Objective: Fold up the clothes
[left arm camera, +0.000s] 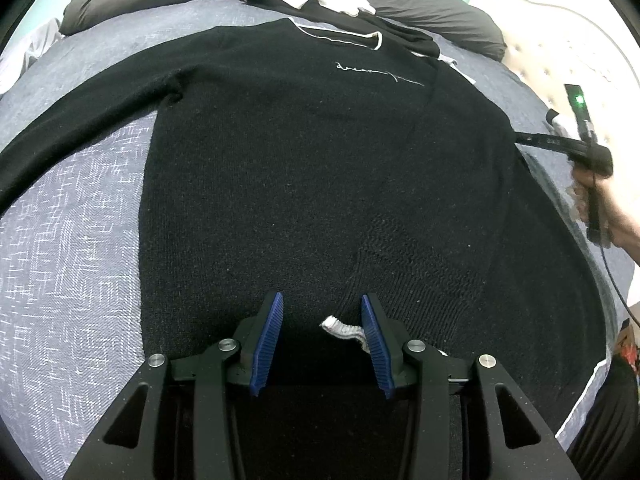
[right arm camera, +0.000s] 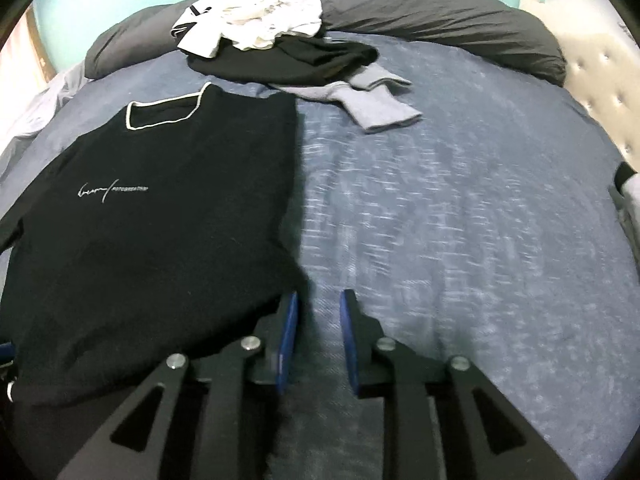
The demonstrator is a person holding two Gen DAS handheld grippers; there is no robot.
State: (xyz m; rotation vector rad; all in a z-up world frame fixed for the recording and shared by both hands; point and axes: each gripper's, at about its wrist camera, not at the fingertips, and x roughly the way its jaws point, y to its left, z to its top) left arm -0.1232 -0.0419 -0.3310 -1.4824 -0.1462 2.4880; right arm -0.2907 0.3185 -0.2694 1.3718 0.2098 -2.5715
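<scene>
— Sweater [left arm camera: 312,168] first: where does it lie?
— Spread flat on the blue-grey bedspread [left arm camera: 68,248], filling the middle of the left wrist view, its white-edged neckline toward the top of the frame. One sleeve [left arm camera: 80,120] runs out to the left edge; the other sleeve is folded in over the body at lower right, its white cuff [left arm camera: 340,328] at bottom centre.
— And the left gripper [left arm camera: 322,334]?
— Its blue fingers stand apart over the sweater's lower edge, the cuff lying between them against the right-hand finger. They are not closed on it.
— The right gripper [right arm camera: 318,340]?
— Also spread, nothing between its fingers, hanging over bare bedspread just beside the sweater's edge at lower centre of the right wrist view.
— Anything else on the bed?
— A heap of clothes [right arm camera: 280,48], white, black and grey, near the top centre, with dark pillows [right arm camera: 440,16] behind it.
</scene>
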